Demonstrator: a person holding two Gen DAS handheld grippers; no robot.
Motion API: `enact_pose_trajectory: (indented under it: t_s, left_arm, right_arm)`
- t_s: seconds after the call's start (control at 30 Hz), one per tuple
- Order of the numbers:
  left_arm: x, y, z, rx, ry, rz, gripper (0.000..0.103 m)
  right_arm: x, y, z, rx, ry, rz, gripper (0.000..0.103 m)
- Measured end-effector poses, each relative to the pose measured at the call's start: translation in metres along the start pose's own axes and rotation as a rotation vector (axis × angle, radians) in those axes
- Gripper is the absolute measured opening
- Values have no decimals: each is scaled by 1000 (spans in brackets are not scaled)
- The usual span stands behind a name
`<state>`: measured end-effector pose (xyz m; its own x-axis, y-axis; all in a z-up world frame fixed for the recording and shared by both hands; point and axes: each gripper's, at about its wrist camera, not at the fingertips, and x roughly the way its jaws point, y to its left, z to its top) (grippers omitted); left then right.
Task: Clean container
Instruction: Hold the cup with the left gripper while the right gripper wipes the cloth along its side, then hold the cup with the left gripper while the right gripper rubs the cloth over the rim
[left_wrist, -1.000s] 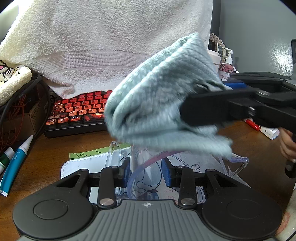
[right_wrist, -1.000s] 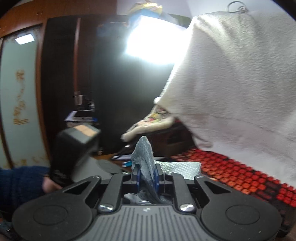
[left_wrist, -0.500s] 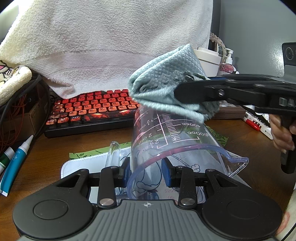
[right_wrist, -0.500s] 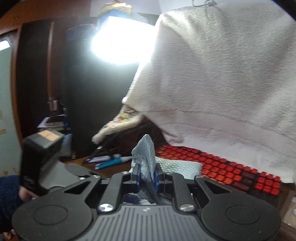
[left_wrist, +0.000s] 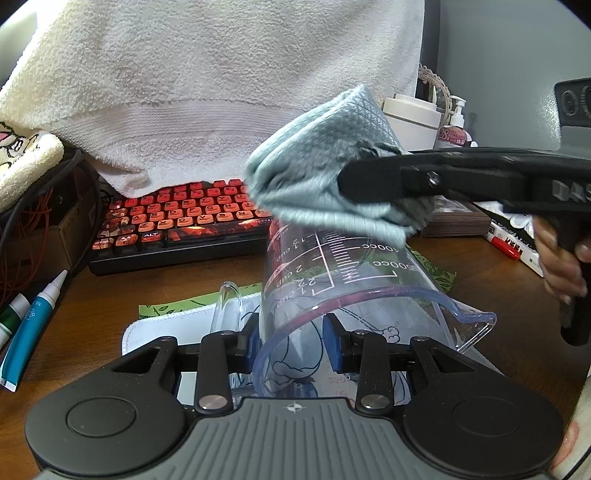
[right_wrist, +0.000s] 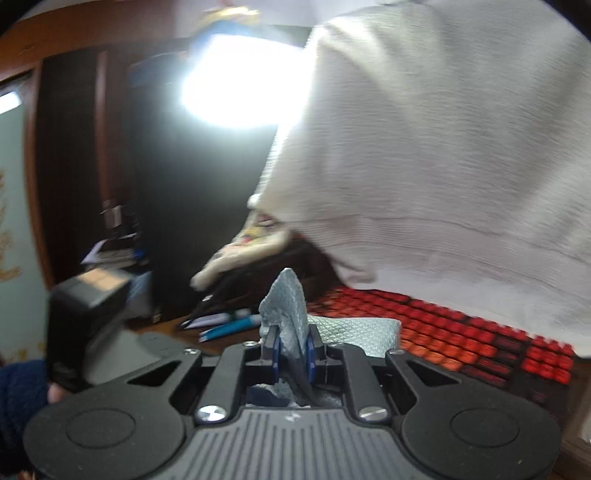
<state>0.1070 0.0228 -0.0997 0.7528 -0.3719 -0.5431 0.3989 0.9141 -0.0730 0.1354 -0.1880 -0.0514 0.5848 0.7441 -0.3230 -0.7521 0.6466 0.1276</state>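
Your left hand-held gripper (left_wrist: 291, 343) pinches the rim wall of the clear measuring jug (left_wrist: 343, 280), tipped on its side over the counter (left_wrist: 110, 295). At two o'clock, your right hand-held gripper (right_wrist: 293, 349) clamps the grey-blue cloth (left_wrist: 325, 177), seemingly against the jug's base. The red keyboard (left_wrist: 177, 218) lies at eleven o'clock.

In the left wrist view the grey-blue cloth (left_wrist: 325, 184), pinched in the right gripper (left_wrist: 343, 181), is sitting higher and further right than a second ago, uncovering the clear measuring cup (left_wrist: 343, 280) it was hiding.
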Motion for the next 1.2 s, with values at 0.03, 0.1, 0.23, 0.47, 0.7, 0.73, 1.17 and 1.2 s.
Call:
enact_pose_trajectory:
  t_s: [0.03, 0.1, 0.23, 0.47, 0.7, 0.73, 1.17, 1.2]
  left_arm:
    - [0, 0, 0, 0, 0, 0, 35]
    - [0, 0, 0, 1, 1, 1, 35]
    - [-1, -1, -1, -1, 1, 1, 35]
    - [-2, -2, -1, -3, 1, 2, 37]
    - [-1, -2, -1, 2, 1, 5, 37]
    - [-1, -2, -1, 2, 1, 5, 37]
    - [0, 0, -1, 0, 1, 4, 37]
    - [0, -1, -1, 0, 1, 4, 37]
  right_arm:
    - [0, -3, 0, 9, -2, -10, 12]
    - [-2, -3, -1, 18, -2, -19, 13]
    - [-4, 6, 0, 24, 6, -32, 14]
    - [-2, 21, -3, 23, 13, 143, 15]
    - [-1, 19, -2, -45, -2, 48, 11]
    - [-1, 16, -2, -45, -6, 17, 11]
    - [-2, 8, -4, 40, -16, 65, 18]
    - [-2, 10, -4, 40, -12, 95, 18]
